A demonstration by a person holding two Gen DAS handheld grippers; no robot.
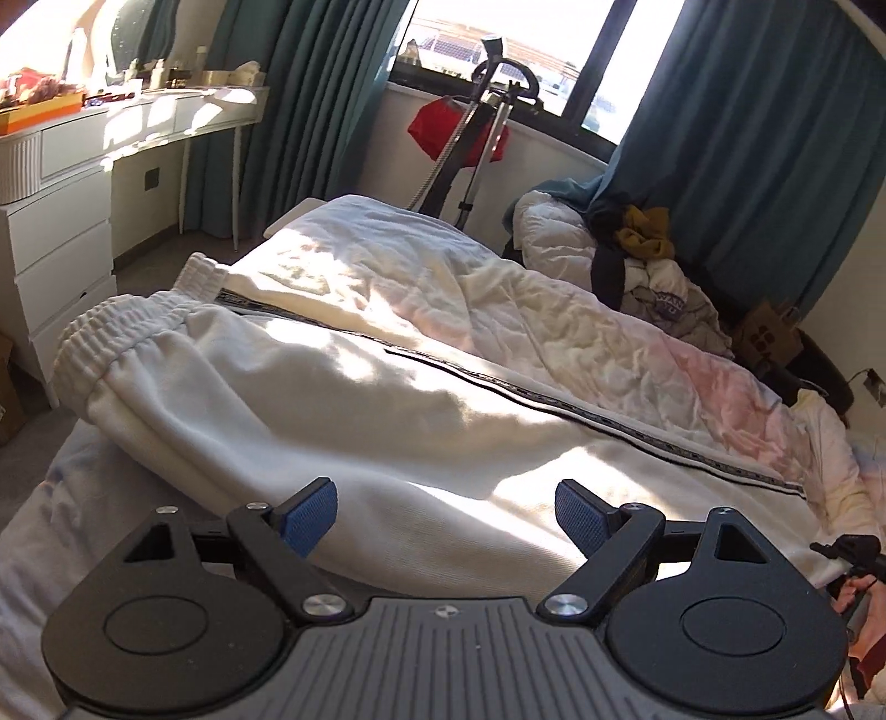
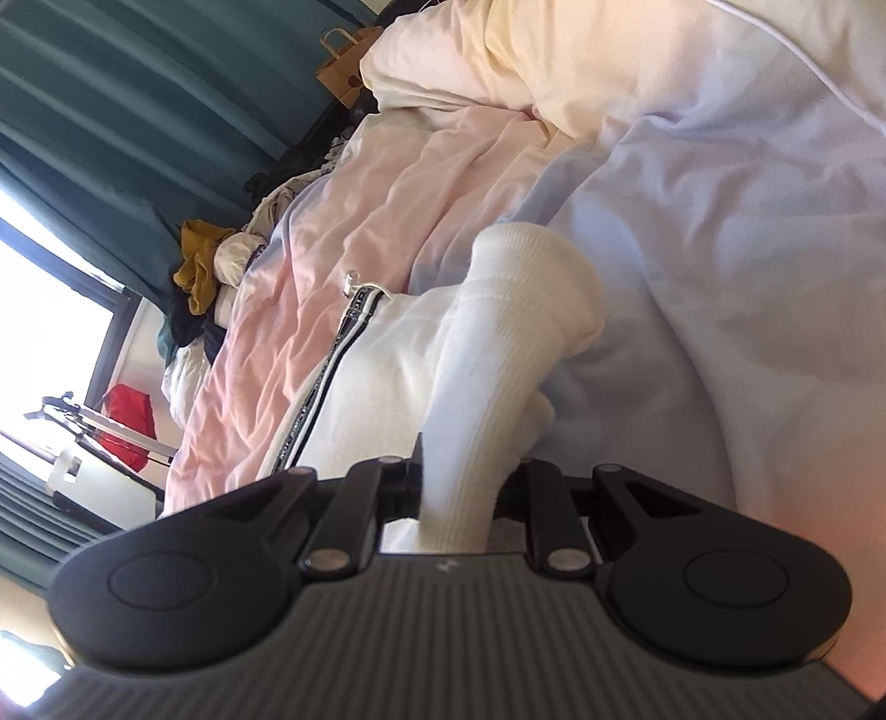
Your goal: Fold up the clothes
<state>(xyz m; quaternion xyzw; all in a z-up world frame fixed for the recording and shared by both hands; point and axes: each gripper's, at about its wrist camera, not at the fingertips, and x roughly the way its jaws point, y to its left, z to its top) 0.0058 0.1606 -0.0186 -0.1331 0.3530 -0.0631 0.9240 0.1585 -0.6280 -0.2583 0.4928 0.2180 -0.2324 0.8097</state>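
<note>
The white sweatpants (image 1: 343, 387) lie along the bed (image 1: 637, 338), just ahead of the left gripper (image 1: 446, 512), spread wide and empty. The right gripper (image 2: 459, 487) pinches a ribbed cuff (image 2: 498, 343); better carry it slowly toward the waistband (image 1: 127, 327), edges matched.

Sunlit bedroom, teal curtains (image 1: 747, 138), window (image 1: 498, 39), white dresser (image 1: 61, 249), grey carpet (image 1: 149, 249)

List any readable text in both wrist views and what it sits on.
"WAN": partial purple letters on a grey garment in the clothes pile; the rest is hidden in folds.
Lettered tape down the side of the white sweatpants: repeating print, too small and blurred to read.
Brown paper bag print: shapes only, not readable.
Small emblem on each gripper body: a mark, no letters.
</note>
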